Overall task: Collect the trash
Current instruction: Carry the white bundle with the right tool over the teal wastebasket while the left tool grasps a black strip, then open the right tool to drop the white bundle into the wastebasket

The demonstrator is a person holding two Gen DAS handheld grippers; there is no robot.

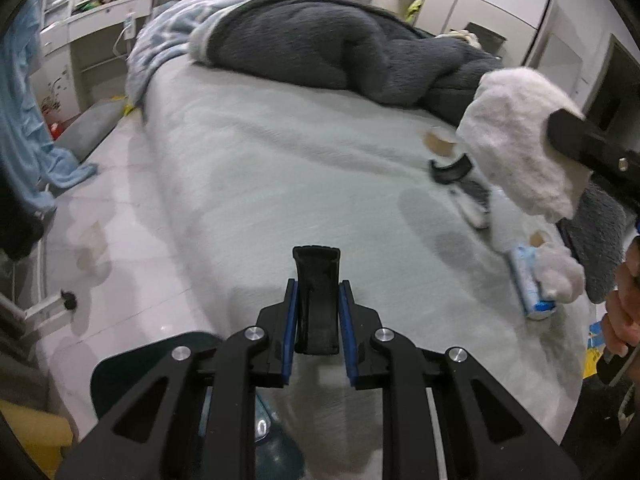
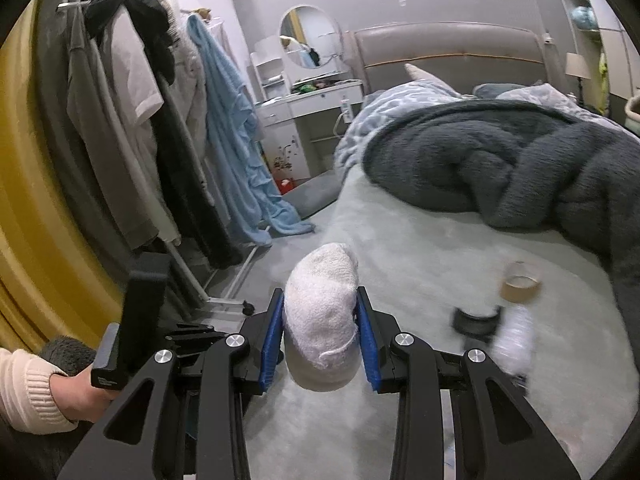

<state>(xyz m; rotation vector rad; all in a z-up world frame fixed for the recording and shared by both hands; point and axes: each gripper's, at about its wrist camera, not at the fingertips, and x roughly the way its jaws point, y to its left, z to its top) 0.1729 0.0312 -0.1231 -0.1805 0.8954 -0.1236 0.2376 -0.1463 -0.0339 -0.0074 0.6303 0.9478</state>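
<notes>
My left gripper (image 1: 318, 284) is shut on a black tapered handle (image 1: 316, 304). A dark teal container (image 1: 136, 364) shows below it, mostly hidden by the fingers. My right gripper (image 2: 320, 296) is shut on a white crumpled wad (image 2: 324, 320) above the bed's near edge. The left wrist view has that wad (image 1: 516, 140) high on the right, with one right gripper finger (image 1: 576, 144) against it. On the grey bed sheet (image 1: 280, 184) lie a brown tape roll (image 2: 520, 276), a black ring-shaped piece (image 2: 476, 320), a blue and white tube (image 1: 528, 284) and another white wad (image 1: 560, 272).
A dark grey fleece blanket (image 2: 500, 164) and a pale blue quilt (image 2: 384, 108) are heaped towards the headboard. Left of the bed, clothes hang on a rack (image 2: 160, 120) over pale floor (image 1: 100, 220). A hand in a cream sleeve (image 2: 36, 384) holds the left gripper's grip.
</notes>
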